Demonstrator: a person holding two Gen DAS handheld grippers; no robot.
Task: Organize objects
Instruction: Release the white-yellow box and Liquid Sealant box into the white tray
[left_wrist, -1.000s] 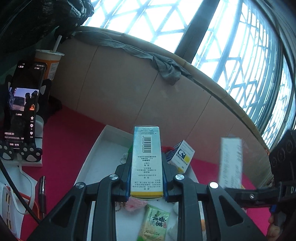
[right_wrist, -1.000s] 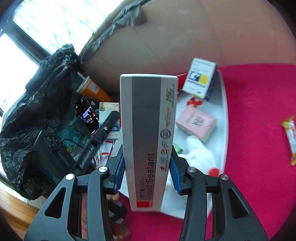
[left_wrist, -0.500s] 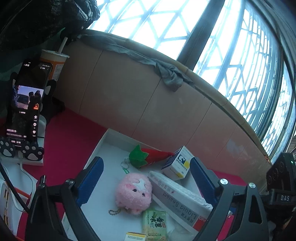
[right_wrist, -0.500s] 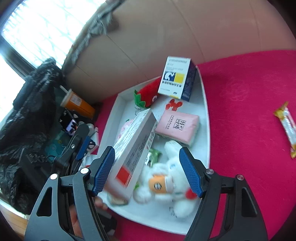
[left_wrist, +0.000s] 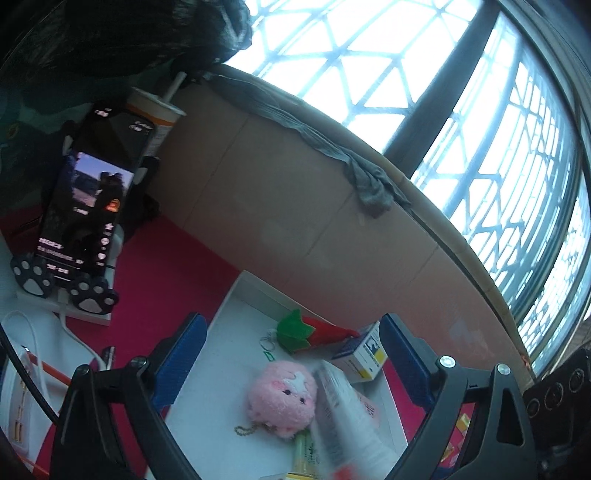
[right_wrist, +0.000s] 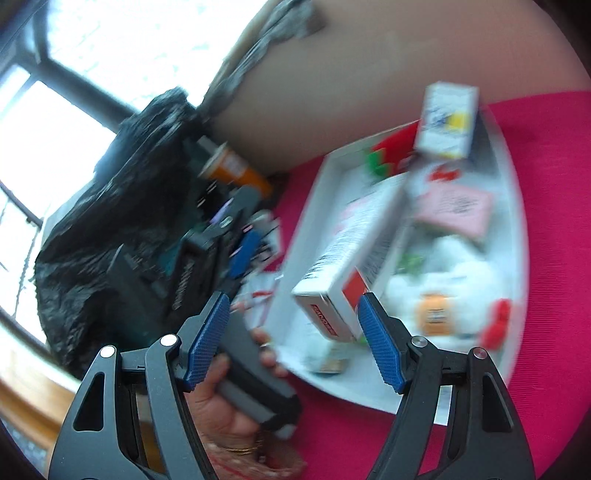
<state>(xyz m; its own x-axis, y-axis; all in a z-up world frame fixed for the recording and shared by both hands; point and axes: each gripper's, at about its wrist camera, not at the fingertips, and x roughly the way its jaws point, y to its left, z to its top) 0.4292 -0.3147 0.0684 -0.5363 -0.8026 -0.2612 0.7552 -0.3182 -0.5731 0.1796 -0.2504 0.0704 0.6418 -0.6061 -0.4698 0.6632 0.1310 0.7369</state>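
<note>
Now both your jaws stand open and empty: left gripper (left_wrist: 291, 363), right gripper (right_wrist: 295, 339). At twelve o'clock the sealant box (right_wrist: 347, 258) lies inside the white tray (right_wrist: 515, 177). Drop-off looks finished; next, fetch another stray item from the table (right_wrist: 554, 122).

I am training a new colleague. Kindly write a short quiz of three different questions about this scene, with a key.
1. True or false: the left gripper is shut on a box.
2. Which toy lies in the white tray beside the long sealant box? A) pink plush B) blue car C) yellow duck
3. Fill in: the right gripper is ____.

Key: 1 false, its jaws stand open and empty. 2 A. 3 open; the box lies in the tray beyond its pads.
</note>
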